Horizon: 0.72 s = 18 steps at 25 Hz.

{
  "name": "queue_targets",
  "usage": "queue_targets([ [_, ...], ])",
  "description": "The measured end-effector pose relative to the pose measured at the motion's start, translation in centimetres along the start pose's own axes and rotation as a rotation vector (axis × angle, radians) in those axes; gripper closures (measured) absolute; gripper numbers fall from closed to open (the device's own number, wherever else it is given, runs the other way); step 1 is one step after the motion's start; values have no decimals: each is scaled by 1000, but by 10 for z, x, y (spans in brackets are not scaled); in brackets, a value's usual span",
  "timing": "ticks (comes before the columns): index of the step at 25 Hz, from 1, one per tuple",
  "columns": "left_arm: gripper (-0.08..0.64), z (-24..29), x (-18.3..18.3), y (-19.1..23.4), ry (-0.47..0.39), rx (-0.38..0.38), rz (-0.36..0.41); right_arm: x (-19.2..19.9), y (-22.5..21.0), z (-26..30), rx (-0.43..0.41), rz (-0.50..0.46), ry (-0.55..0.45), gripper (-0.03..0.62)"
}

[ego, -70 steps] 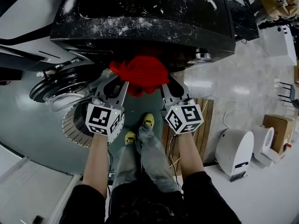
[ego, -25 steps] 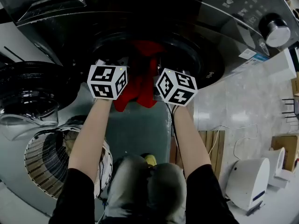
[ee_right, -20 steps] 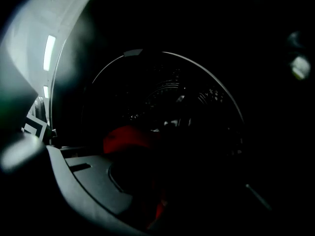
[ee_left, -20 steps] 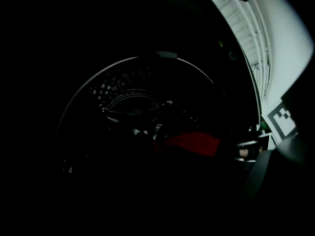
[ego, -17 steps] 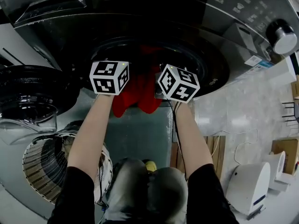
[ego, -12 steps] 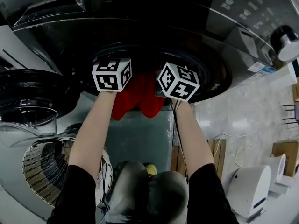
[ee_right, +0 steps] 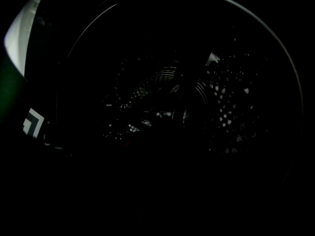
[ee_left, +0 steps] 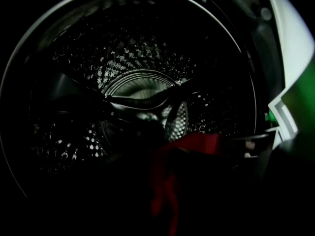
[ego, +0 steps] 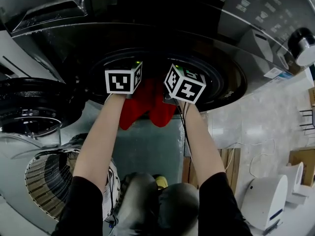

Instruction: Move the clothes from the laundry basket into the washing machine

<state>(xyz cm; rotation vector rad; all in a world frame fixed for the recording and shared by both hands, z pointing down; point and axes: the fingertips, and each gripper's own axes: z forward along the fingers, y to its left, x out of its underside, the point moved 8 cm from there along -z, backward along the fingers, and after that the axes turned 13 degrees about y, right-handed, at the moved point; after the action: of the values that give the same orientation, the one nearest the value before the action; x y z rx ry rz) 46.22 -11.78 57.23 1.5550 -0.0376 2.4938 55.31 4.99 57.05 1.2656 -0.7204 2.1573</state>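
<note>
Red garment [ego: 147, 102] has entered the drum [ee_left: 142, 90] mouth; we note left gripper [ego: 123, 76] fingers holding it, right gripper's [ego: 185, 84] unreadable.

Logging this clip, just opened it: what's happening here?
A person stands at a front-loading washing machine with a gripper in each hand. The left gripper and right gripper are at its open mouth, and a red garment hangs between them over the rim. The left gripper view looks into the drum with red cloth near its jaws. Both gripper views are too dark to show the grip.
</note>
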Motion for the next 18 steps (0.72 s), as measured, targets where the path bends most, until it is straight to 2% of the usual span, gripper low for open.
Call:
queue_targets([
  [4,383,-1,-3,-4,-8,5,15,9,0,3,-17,19,33,385],
  [11,385,-6,-5,-8,-16,23,15,4,5,-4,-48,23,28,387],
  [18,497,-21,4,-15,-5,9,42,8,12,-20,-54,27,34,456],
])
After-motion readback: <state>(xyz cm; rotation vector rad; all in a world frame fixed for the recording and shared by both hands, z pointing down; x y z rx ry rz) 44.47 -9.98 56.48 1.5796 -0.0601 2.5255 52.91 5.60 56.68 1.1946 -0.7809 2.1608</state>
